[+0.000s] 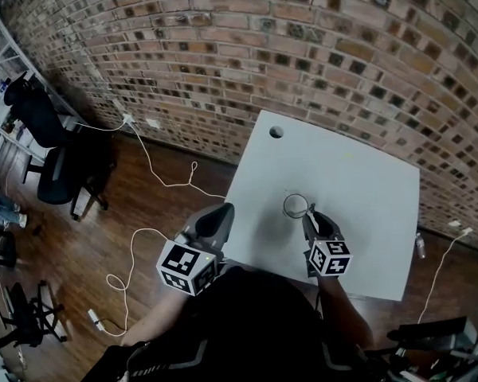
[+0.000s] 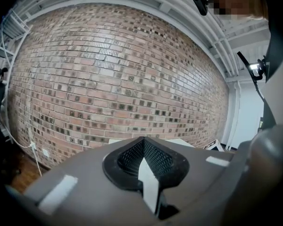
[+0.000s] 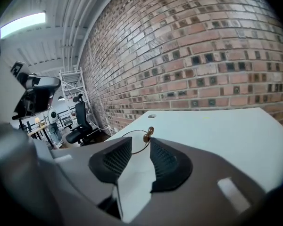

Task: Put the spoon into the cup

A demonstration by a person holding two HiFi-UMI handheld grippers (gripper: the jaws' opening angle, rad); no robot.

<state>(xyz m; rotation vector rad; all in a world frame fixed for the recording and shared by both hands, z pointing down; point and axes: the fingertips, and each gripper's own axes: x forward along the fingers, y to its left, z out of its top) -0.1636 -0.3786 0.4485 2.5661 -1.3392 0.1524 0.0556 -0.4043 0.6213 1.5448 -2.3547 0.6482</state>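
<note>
Right claw (image 3: 140,142): jaws noted spread, nothing clasped. Spoon (image 3: 148,133) is seen just beyond its tips, propped in clear cup (image 1: 295,206) on white table (image 1: 366,213). Left claw (image 2: 144,141), off to its left: jaws pressed together, empty.

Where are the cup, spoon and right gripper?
cup (image 1: 295,206): head view, middle of its mouth.
spoon (image 3: 149,132): right gripper view, upper end.
right gripper (image 3: 138,147): right gripper view, midway between fingertips.
</note>
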